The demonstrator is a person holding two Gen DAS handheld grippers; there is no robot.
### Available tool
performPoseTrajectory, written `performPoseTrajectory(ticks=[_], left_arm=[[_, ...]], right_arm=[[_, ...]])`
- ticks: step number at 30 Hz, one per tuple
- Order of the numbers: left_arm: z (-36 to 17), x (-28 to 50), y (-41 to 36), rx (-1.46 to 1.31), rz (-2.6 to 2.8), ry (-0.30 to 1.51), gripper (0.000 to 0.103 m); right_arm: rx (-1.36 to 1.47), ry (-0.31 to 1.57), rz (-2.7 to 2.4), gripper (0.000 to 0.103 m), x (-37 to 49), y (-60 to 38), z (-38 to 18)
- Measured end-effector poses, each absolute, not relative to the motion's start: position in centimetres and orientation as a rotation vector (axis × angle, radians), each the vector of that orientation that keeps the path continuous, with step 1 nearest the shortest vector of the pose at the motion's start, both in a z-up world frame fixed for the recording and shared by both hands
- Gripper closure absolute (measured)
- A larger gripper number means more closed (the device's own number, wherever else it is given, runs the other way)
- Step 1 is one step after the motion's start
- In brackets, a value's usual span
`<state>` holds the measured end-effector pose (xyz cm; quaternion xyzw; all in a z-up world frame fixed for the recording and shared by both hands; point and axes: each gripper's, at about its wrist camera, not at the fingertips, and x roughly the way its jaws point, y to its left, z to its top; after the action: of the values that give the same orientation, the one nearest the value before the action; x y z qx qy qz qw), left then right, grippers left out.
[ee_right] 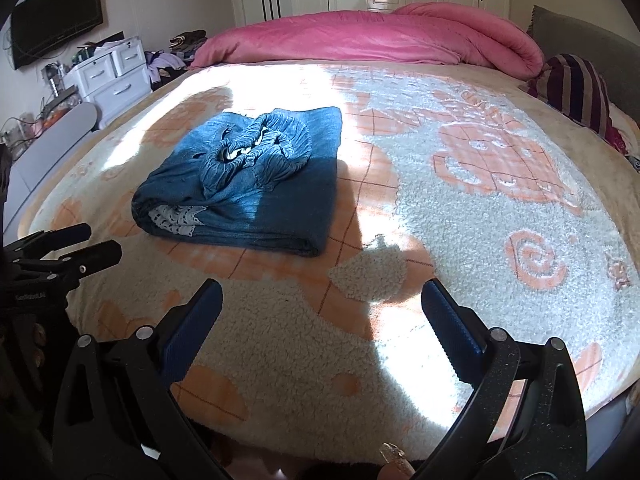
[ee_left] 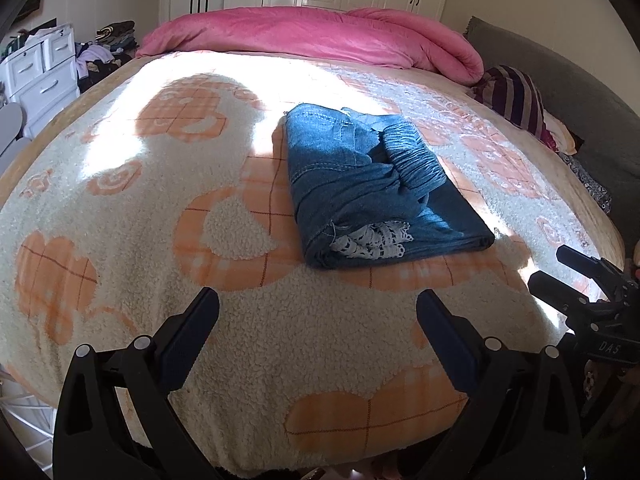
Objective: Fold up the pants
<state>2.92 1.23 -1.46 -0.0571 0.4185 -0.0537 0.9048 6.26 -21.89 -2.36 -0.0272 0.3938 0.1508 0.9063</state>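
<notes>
A pair of blue denim pants (ee_left: 372, 184) lies folded into a compact bundle on the bed, elastic waistband on top and white lace trim showing at the near end; it also shows in the right wrist view (ee_right: 248, 184). My left gripper (ee_left: 318, 304) is open and empty, held above the blanket short of the pants. My right gripper (ee_right: 322, 296) is open and empty, to the right of the pants and nearer the bed's edge. Each gripper shows at the edge of the other's view: the right one (ee_left: 560, 272), the left one (ee_right: 96, 242).
The bed carries a cream and orange fleece blanket (ee_left: 248, 344). A rolled pink duvet (ee_left: 320, 36) lies along the far side. A striped pillow (ee_left: 516, 96) sits at the right by a grey headboard. White drawers (ee_right: 108, 76) and a wall TV (ee_right: 56, 20) stand left.
</notes>
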Motion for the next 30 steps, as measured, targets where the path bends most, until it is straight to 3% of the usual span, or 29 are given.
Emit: performPoseTrajectory(ticks=[30], left_arm=[[-0.83, 2.73, 1.24, -0.114, -0.089, 0.863, 0.004]], right_arm=[[-0.056, 0.801, 0.312, 0.009, 6.01, -21.70, -1.82]])
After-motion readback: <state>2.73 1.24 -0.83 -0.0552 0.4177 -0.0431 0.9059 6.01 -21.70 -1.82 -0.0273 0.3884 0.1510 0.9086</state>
